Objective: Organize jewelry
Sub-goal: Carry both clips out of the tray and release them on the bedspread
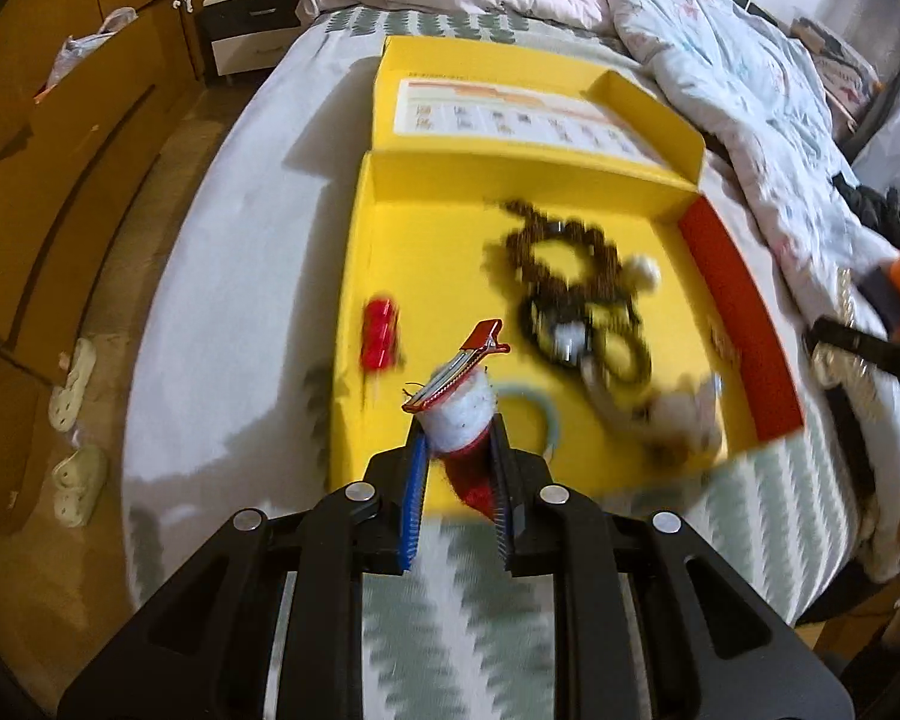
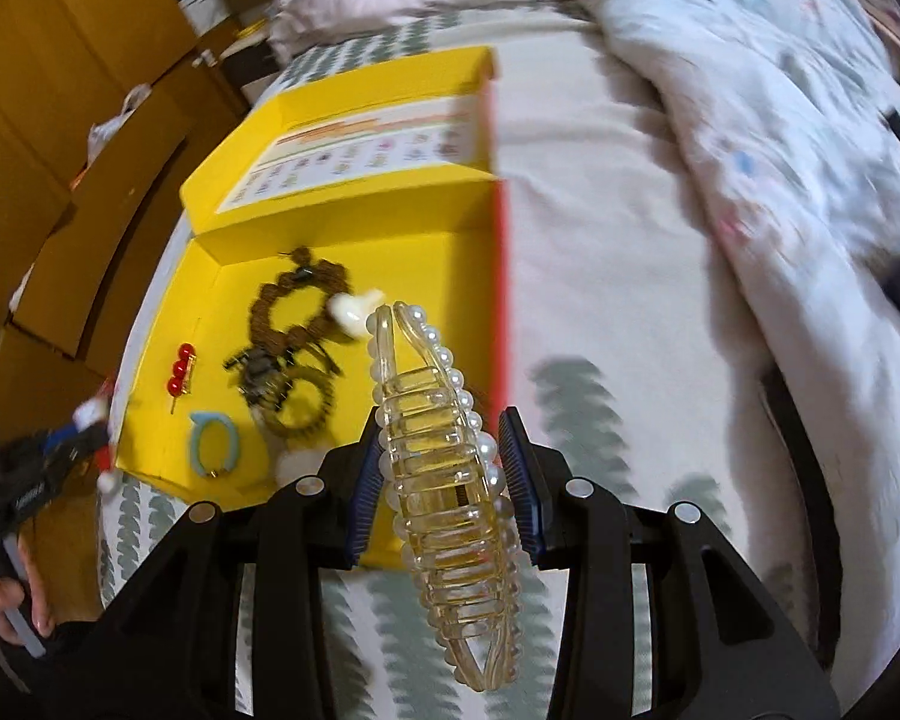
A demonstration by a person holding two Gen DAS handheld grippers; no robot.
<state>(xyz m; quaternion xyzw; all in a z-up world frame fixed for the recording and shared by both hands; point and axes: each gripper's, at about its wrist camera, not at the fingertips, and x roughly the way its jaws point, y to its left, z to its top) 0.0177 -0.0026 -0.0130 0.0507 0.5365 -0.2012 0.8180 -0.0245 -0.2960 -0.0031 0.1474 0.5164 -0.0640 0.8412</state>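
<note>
Landmark: the yellow box (image 1: 390,228) lies open on the patterned bedsheet (image 1: 450,600), its lid (image 1: 486,72) folded back at the far side; every place below is given from it.

Left of the box: beyond the bed edge, pale slippers (image 1: 75,384) lie on the floor beside brown cabinets (image 1: 60,150).

My left claw (image 1: 459,447): narrow, its blue pads (image 1: 417,462) pressing a red and white fuzzy hair clip (image 1: 459,402), held over the box's near wall with the metal clip end pointing up.

Box, left part: a red bead pin (image 1: 380,333) near the left wall; a pale blue hair tie (image 1: 534,414) close to the near wall, just right of my held clip.

Box, middle: a brown bead bracelet (image 1: 561,252) toward the far wall, with a white bead (image 1: 642,270) at its right side; dark bead loops (image 1: 588,336) in a tangle just nearer than it. This part is blurred.

Box, right part: a whitish fluffy piece (image 1: 684,420) in the near right corner, too blurred to name; the right wall (image 1: 744,324) is red.

My right claw (image 2: 444,468): part closed on a clear amber claw clip edged with pearls (image 2: 444,450), gripped across its middle, over the box's near right corner.

Right of the box: bare sheet, then a rumpled floral quilt (image 2: 750,138).
</note>
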